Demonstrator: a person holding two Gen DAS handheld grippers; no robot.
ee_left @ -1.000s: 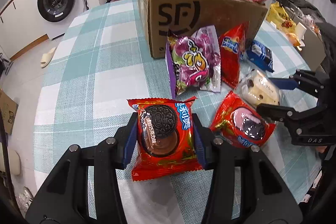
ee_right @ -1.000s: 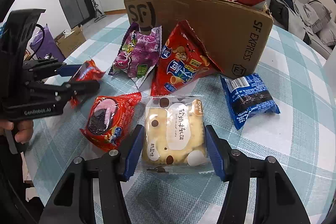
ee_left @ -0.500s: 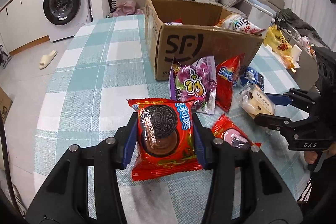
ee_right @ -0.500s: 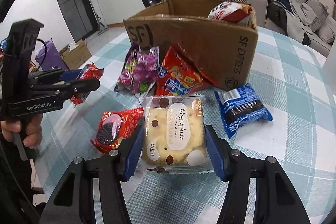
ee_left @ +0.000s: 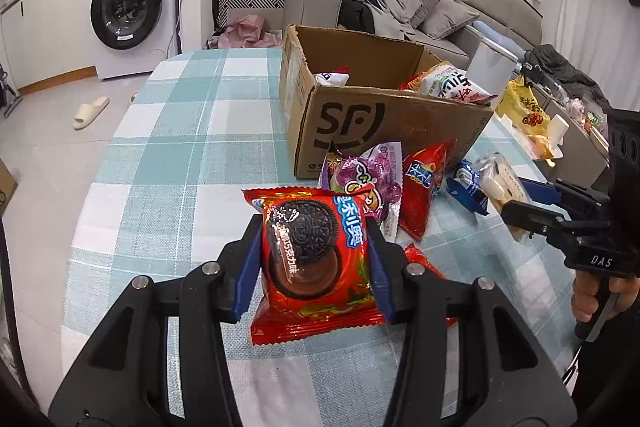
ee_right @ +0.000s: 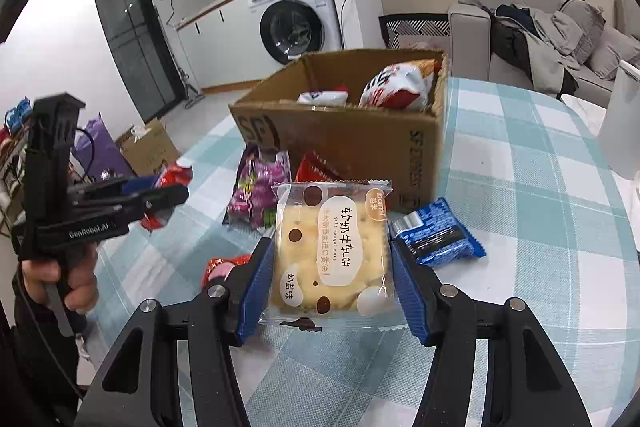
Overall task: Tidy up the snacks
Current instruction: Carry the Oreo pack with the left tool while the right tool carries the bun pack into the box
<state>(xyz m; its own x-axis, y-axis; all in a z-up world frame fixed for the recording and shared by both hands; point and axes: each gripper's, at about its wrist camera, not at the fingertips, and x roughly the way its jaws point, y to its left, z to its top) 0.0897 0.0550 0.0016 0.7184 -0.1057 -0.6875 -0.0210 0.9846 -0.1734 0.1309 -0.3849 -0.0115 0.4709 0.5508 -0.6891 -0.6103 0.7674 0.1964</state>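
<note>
1. Left gripper (ee_left: 314,259): jaws clamped on the side edges of the red Oreo packet (ee_left: 314,255); the packet is held clear above the checked tablecloth (ee_left: 180,147), its long axis running away from the camera.
2. Right gripper (ee_right: 330,275): jaws clamped on the sides of the clear-wrapped milk cracker packet (ee_right: 330,251), also held off the table, long axis running away from the camera.
3. Target: the open SF cardboard box (ee_left: 384,123) stands beyond both grippers, ahead and slightly right of the left one, directly ahead of the right one (ee_right: 352,143). It already holds a white-and-red bag (ee_right: 396,83).
4. Between grippers and box: purple snack bag (ee_left: 368,179), red chip bag (ee_left: 424,187) and blue packet (ee_right: 436,235) lie against or near the front wall.
5. Judgement: both loads must clear the near rim; the right gripper appears nearer to the opening.
</note>
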